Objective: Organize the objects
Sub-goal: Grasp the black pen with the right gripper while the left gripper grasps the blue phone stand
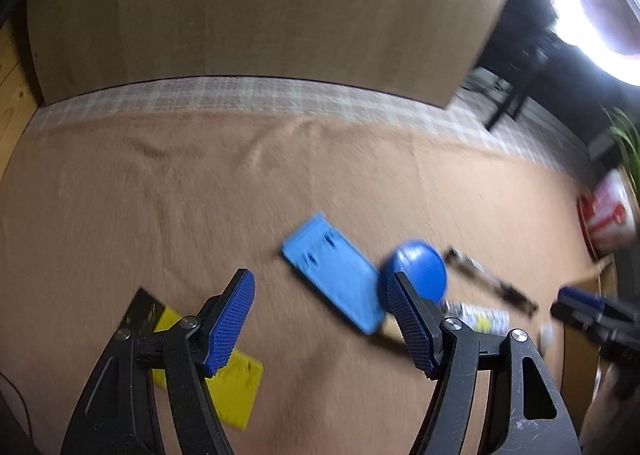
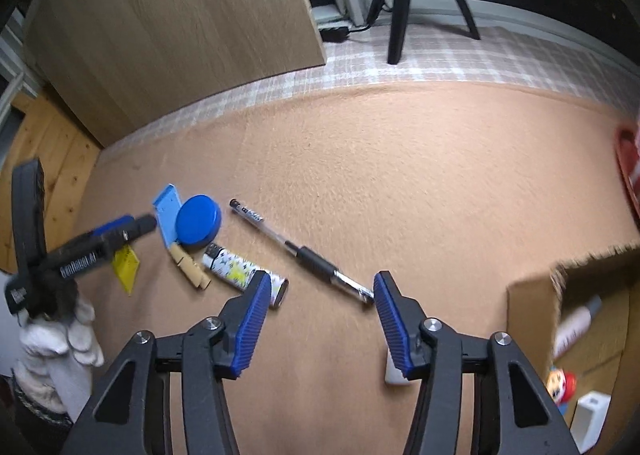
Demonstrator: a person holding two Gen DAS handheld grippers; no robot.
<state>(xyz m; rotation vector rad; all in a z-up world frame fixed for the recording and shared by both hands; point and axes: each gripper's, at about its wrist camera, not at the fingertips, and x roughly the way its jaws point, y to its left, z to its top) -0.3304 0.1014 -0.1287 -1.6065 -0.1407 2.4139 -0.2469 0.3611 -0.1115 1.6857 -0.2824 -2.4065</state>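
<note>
tan felt-like cloth (image 2: 400, 159) covers the surface. on it lies a black pen (image 2: 304, 251); just left of the pen sit a patterned lighter (image 2: 240, 271), a round blue lid (image 2: 198, 220) and a light blue flat case (image 1: 334, 271). both the right gripper (image 2: 318, 319) and left gripper (image 1: 320, 323) hover with jaws apart, holding nothing.

No legible text on any object.

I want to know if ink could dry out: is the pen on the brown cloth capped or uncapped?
Uncapped, it seems: the pen lies flat with its bare metal tip showing near the right gripper; no cap shows on it.
</note>
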